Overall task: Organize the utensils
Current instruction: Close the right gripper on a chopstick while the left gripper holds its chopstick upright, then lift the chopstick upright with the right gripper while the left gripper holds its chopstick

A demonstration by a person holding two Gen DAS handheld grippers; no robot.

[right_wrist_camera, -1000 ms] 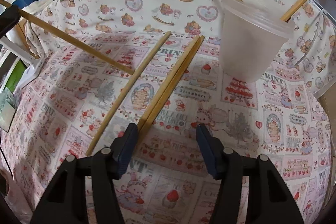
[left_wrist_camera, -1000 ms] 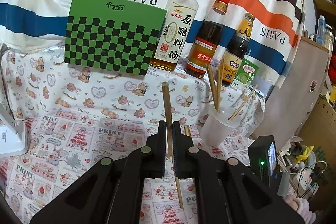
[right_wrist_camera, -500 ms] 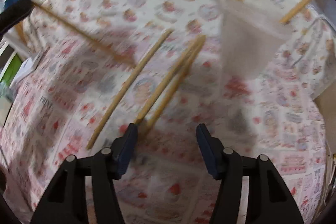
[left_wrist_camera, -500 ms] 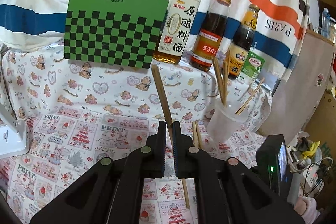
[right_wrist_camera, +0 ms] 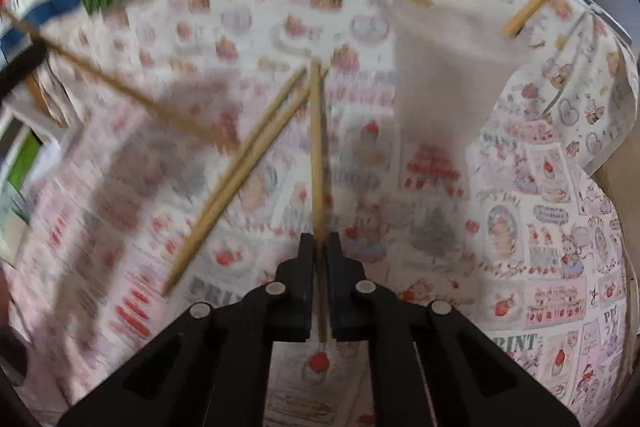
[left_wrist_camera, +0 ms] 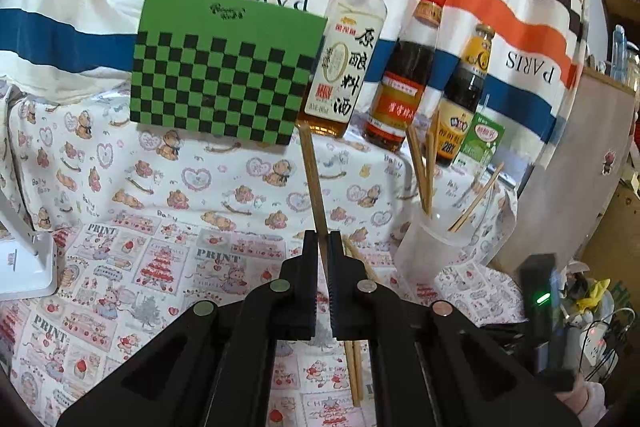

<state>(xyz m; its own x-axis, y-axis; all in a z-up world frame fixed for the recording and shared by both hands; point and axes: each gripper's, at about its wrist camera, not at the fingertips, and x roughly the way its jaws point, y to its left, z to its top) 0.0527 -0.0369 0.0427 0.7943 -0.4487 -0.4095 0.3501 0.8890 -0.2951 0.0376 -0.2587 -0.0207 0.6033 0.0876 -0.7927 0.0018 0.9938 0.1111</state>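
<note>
My left gripper (left_wrist_camera: 322, 241) is shut on a wooden chopstick (left_wrist_camera: 313, 179) that points up and away, held above the cloth. My right gripper (right_wrist_camera: 319, 243) is shut on another chopstick (right_wrist_camera: 316, 147) that points forward. A translucent plastic cup (left_wrist_camera: 430, 247) with several chopsticks in it stands to the right; it also shows in the right wrist view (right_wrist_camera: 448, 75), just right of the held chopstick's tip. Two loose chopsticks (right_wrist_camera: 244, 167) lie on the cloth to the left of my right gripper. The left gripper's chopstick (right_wrist_camera: 132, 95) crosses the left side of the right wrist view.
A green checkered board (left_wrist_camera: 224, 67), three sauce bottles (left_wrist_camera: 404, 67) and a small green carton (left_wrist_camera: 480, 143) stand at the back. A white object (left_wrist_camera: 24, 267) sits at the left edge. The table (left_wrist_camera: 500, 267) ends just right of the cup.
My right gripper closed on one of the chopsticks lying on the cloth and lifted its near end. My left gripper drew back and left slightly with its chopstick.
</note>
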